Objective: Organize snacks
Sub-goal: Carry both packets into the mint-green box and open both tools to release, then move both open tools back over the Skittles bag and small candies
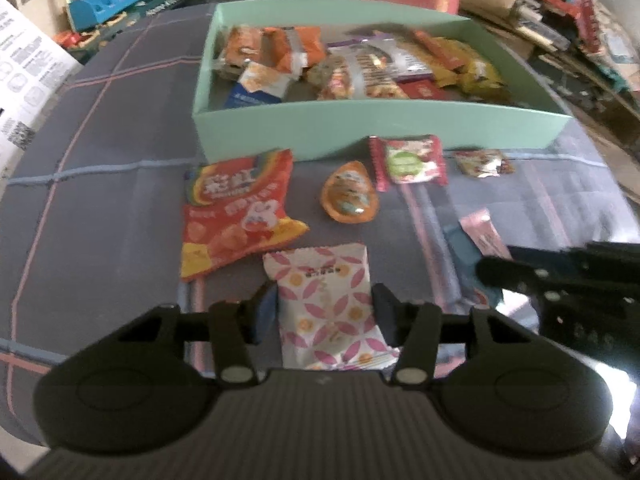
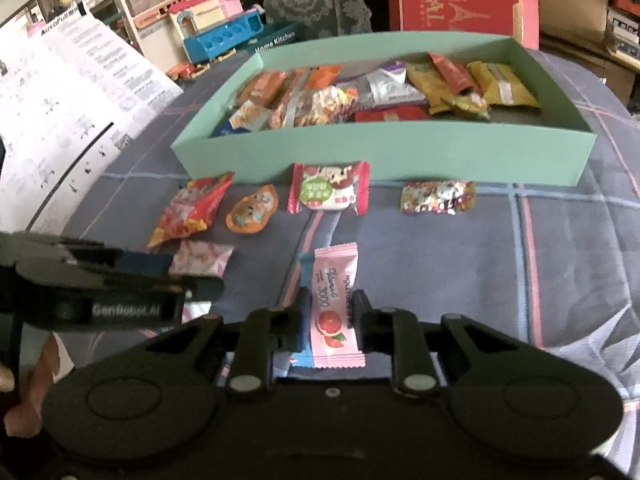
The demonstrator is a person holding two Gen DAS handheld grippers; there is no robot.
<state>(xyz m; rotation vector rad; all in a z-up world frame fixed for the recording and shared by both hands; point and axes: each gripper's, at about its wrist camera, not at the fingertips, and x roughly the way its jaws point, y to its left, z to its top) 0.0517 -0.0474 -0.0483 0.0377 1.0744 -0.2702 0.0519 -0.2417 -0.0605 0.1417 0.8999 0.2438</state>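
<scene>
The green box (image 2: pixel 384 152) lies long side across both views on the plaid-covered worktop (image 2: pixel 560 260), already filled with mixed snack packets. In front of its near wall lie loose snacks: a red-orange bag (image 1: pixel 236 212) tilted with its long axis running away from the camera, an orange oval pack (image 1: pixel 350 194), a red-edged sweet (image 1: pixel 408 160) lying crosswise, and a small patterned packet (image 2: pixel 438 196).

The white packet with pink petals (image 1: pixel 328 304) lies nearest the left wrist camera, long axis pointing toward the box. The left gripper (image 1: pixel 326 308) tilts steeply down over it, jaws standing either side of its middle, close against its edges; whether they press cannot be told.

The pink grapefruit bar (image 2: pixel 334 304) also points lengthwise toward the box. The right gripper (image 2: pixel 332 316) slants down onto it, jaws clamped on its lower half. A hand (image 2: pixel 36 376) shows at the left edge of the right wrist view.
</scene>
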